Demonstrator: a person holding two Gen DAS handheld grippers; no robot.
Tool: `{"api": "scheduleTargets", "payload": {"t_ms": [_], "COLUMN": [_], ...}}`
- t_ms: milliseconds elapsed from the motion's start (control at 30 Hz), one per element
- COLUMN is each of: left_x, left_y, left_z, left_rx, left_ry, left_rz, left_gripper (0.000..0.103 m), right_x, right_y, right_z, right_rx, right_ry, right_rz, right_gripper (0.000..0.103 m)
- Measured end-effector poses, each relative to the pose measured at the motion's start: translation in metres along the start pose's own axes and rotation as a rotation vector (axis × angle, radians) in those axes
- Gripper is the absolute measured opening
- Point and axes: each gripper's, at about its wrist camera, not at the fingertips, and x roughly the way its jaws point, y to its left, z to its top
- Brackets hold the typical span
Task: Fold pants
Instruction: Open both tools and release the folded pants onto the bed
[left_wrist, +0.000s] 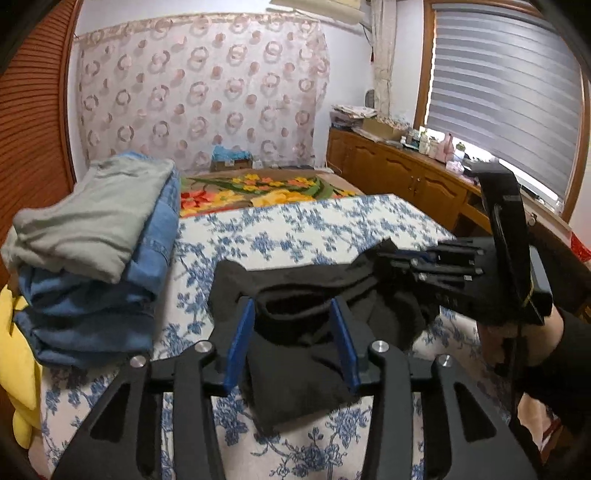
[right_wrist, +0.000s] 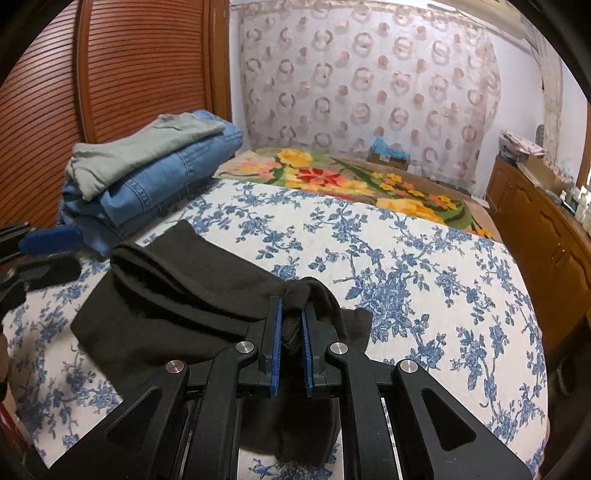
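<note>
Folding black pants (right_wrist: 177, 295) on the floral bedspread (right_wrist: 406, 266): my right gripper (right_wrist: 291, 332) pinches a bunched edge, my left gripper (left_wrist: 291, 332) stands wide around cloth, not clamped. Pants look partly folded; final fold and stacking by the folded jeans pile (right_wrist: 159, 184) remain.

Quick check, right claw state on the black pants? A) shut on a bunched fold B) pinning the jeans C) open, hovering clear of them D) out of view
A: in the right wrist view the right claw has its blue pads pinched on a bunched fold of the black pants.
</note>
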Motion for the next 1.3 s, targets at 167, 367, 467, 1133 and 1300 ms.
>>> {"api": "scheduleTargets", "payload": {"t_ms": [167,367,467,1133,1300], "left_x": [0.014,0.029,0.032,0.045,0.044], "left_y": [0.001,0.007,0.01,0.019,0.02], "left_z": [-0.011,-0.023,-0.026,-0.032,-0.032], "left_rx": [0.007,0.0,-0.014,-0.054,-0.053], "left_ry": [0.06,0.119,0.131,0.213,0.213], "left_rz": [0.024,0.046,0.05,0.049,0.05], "left_gripper": [0.044,0.044,0.044,0.045,0.045], "right_x": [0.008,0.006,0.0,-0.005,-0.005], "right_y": [-0.003,-0.006,-0.011,-0.026,-0.026], "right_z": [0.003,0.004,0.007,-0.043,-0.043], "right_rx": [0.005,0.014,0.026,0.046,0.061], "right_ry": [0.016,0.016,0.009,0.161,0.175], "right_rz": [-0.013,-0.009,-0.015,0.045,0.016], "right_gripper": [0.007,0.014,0.027,0.04,0.049]}}
